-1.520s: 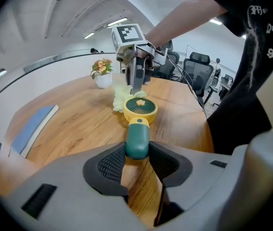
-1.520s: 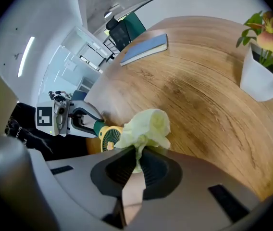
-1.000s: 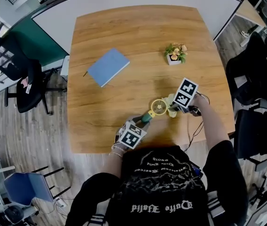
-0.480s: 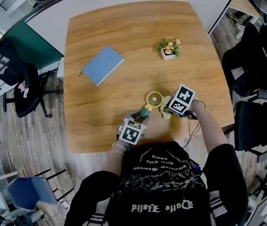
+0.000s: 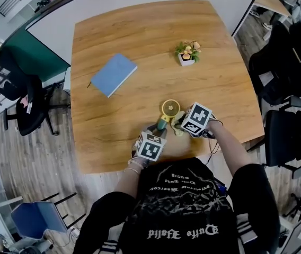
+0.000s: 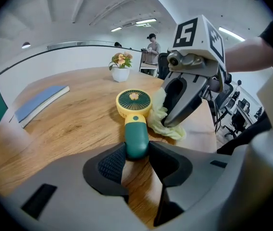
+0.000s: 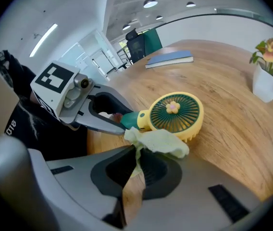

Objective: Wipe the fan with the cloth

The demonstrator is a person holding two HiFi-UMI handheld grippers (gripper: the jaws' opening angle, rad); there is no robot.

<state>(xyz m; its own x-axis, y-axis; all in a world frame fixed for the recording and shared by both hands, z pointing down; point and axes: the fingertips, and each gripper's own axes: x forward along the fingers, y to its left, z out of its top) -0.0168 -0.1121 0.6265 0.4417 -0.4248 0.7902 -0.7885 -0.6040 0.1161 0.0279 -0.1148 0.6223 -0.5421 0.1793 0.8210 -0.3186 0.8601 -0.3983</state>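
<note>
Office tabletop, head view: looking down on a wooden table [image 5: 140,30] flanked by black office chairs [image 5: 20,97]. Carrying a blue notebook [image 5: 113,74] toward the left and a small potted plant [image 5: 187,52] farther back. Pinning a handheld fan [image 5: 170,109] near the front edge with the left gripper [image 5: 160,127], with the round yellow head pointing away from the person. Bringing the right gripper [image 5: 180,126] in just beside the fan, with a pale yellow cloth [image 5: 178,130] bunched at its tips.

Left gripper view: clamping both pads on the fan's green handle, jaws partly apart around its width. Keeping the fan flat on the wood, grille facing up. Showing the right gripper just right of the fan head, the cloth crumpled beneath its tips and touching the yellow rim. Including a person [image 6: 152,47] standing in the background beyond the table.

Right gripper view: pinching a fold of the cloth between nearly closed jaws. Draping the free end against the near rim of the fan head. Showing the left gripper's jaws closing on the green handle at left.
</note>
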